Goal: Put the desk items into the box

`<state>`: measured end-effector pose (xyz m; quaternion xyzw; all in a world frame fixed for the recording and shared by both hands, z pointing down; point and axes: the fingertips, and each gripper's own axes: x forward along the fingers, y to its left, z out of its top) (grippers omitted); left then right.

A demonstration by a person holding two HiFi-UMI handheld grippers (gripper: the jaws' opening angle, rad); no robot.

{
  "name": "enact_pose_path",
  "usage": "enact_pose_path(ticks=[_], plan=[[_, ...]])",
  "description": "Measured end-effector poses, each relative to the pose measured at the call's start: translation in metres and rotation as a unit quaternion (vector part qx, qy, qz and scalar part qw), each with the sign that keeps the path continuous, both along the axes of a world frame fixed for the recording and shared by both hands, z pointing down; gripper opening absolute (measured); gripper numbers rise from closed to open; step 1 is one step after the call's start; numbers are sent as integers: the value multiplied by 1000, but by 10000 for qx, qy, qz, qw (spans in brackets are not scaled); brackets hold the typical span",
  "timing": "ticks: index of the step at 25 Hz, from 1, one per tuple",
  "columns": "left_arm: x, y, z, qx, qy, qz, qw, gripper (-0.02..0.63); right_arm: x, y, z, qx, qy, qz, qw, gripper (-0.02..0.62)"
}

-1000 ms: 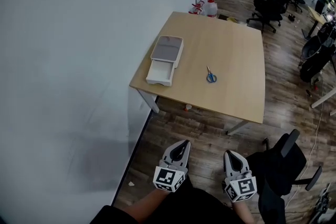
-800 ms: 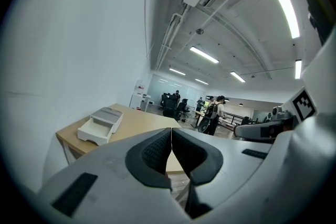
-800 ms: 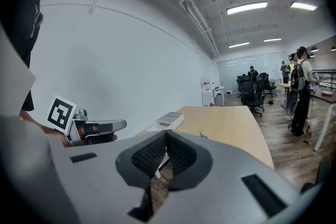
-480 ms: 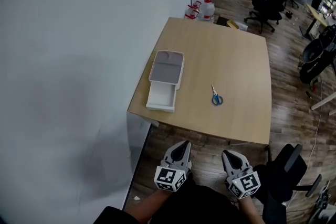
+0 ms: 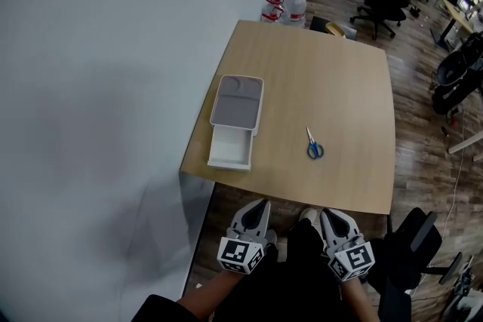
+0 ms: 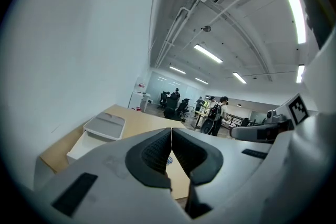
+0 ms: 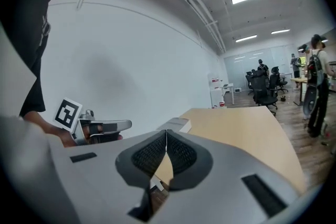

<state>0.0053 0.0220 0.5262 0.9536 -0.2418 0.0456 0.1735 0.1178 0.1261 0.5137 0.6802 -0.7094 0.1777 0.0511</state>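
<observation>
A pair of blue-handled scissors (image 5: 314, 146) lies on the wooden desk (image 5: 339, 87), right of a white-and-grey box (image 5: 235, 118) whose drawer is pulled out toward me. In the left gripper view the box (image 6: 100, 131) sits ahead on the left. My left gripper (image 5: 259, 206) and right gripper (image 5: 329, 213) hover side by side just short of the desk's near edge, both shut and empty. In each gripper view the jaws meet with nothing between them: left gripper (image 6: 171, 131), right gripper (image 7: 166, 134).
A white wall (image 5: 113, 87) runs along the desk's left side. Water jugs (image 5: 287, 5) stand on the floor beyond the desk's far edge. Black office chairs (image 5: 381, 4) stand at the back right and one chair (image 5: 415, 237) is near my right side.
Both grippers and my view have moved forward toward the desk; its near edge now lies just ahead of the fingertips. Scissors and box have not moved on the desk.
</observation>
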Motion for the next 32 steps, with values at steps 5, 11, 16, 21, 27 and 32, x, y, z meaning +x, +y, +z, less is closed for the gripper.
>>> enact_pose_path(ticks=[5, 11, 16, 21, 27, 32], plan=[[15, -21, -2, 27, -4, -109, 9999, 15, 36, -35, 18, -335, 193, 182, 9991, 60], [39, -61, -7, 240, 90, -168, 9995, 15, 83, -90, 45, -424, 170, 288, 9985, 61], [70, -80, -6, 321, -219, -54, 9992, 15, 115, -112, 88, -833, 13, 267, 9962, 61], [95, -102, 13, 99, -360, -114, 9992, 15, 142, -128, 149, -1616, 93, 196, 9866, 130], [111, -114, 30, -113, -577, -240, 9980, 15, 161, -146, 213, -2271, 69, -59, 9738, 154], [119, -126, 38, -189, -788, -385, 9960, 15, 181, -167, 251, -2590, 19, 17, 9659, 207]])
